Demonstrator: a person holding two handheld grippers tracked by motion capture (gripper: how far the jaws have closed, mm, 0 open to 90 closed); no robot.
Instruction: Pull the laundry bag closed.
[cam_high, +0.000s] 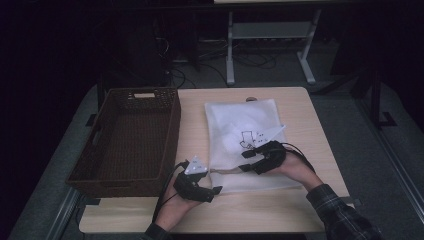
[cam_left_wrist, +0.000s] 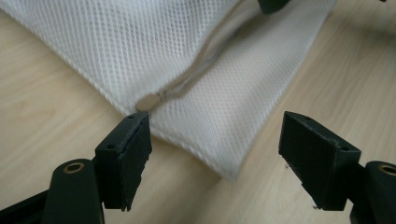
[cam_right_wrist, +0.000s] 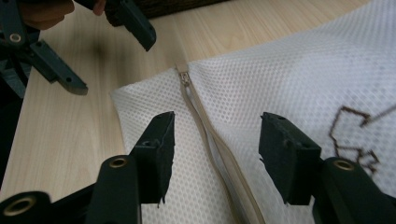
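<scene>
White mesh bag (cam_high: 245, 145) lies flat on the wooden table (cam_high: 300, 210), both grippers at its near edge

Mesh bag sits just right of the dark wicker basket (cam_high: 127, 140), with a beige zipper (cam_right_wrist: 210, 135) running along its near side and a dark line drawing (cam_right_wrist: 355, 135) on its fabric. Left gripper (cam_high: 200, 187) hovers off the bag's near left corner, jaws spread wide and holding nothing; in the left gripper view the zipper's end (cam_left_wrist: 148, 101) lies just beyond its jaws. Right gripper (cam_high: 262, 157) is over the bag, jaws parted and straddling the zipper without touching it, with the zipper pull (cam_right_wrist: 185, 76) ahead near the bag's corner
</scene>
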